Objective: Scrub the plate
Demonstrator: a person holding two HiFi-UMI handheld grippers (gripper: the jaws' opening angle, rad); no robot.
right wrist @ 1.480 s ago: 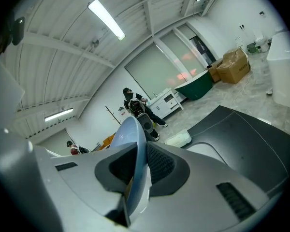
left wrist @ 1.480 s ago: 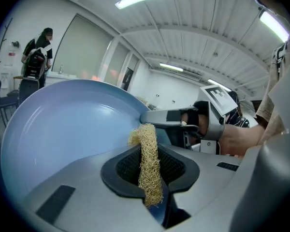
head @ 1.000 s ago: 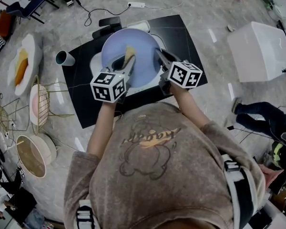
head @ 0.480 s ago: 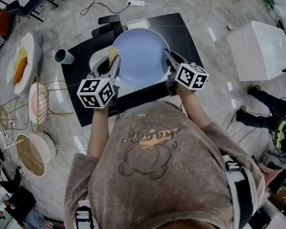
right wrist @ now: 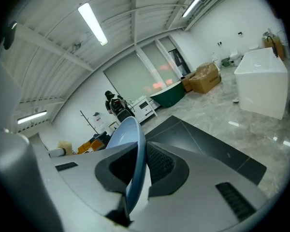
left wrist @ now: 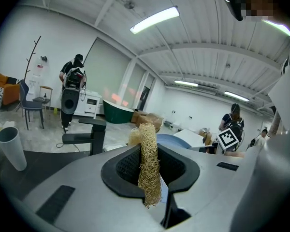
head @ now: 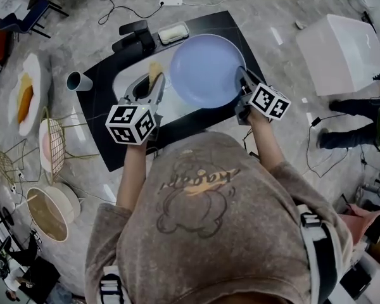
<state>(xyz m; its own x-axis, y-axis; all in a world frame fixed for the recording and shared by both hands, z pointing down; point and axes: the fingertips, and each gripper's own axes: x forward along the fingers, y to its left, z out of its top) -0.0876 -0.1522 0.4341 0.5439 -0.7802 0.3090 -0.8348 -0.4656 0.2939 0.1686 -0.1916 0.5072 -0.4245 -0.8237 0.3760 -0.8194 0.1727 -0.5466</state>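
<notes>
A pale blue plate (head: 206,69) hangs over the right side of the white sink (head: 133,84) set in a black counter (head: 107,142). My right gripper (head: 242,76) is shut on its right rim; in the right gripper view the plate (right wrist: 135,153) runs edge-on between the pads. My left gripper (head: 152,83) sits left of the plate, shut on a straw-coloured loofah scrubber (head: 154,73). In the left gripper view the scrubber (left wrist: 148,166) stands upright between the jaws, and the plate (left wrist: 176,141) shows behind it. The scrubber is apart from the plate.
A black faucet (head: 134,35) and a soap dish (head: 173,33) stand at the sink's far edge, a grey cup (head: 80,81) at the counter's left. On the floor: wire baskets (head: 54,138), dishes, a white box (head: 342,50), cables. People stand around.
The plate has moved right and farther away, carried by my right gripper. My left gripper with the scrubber has come off the plate's face and now sits to its left.
</notes>
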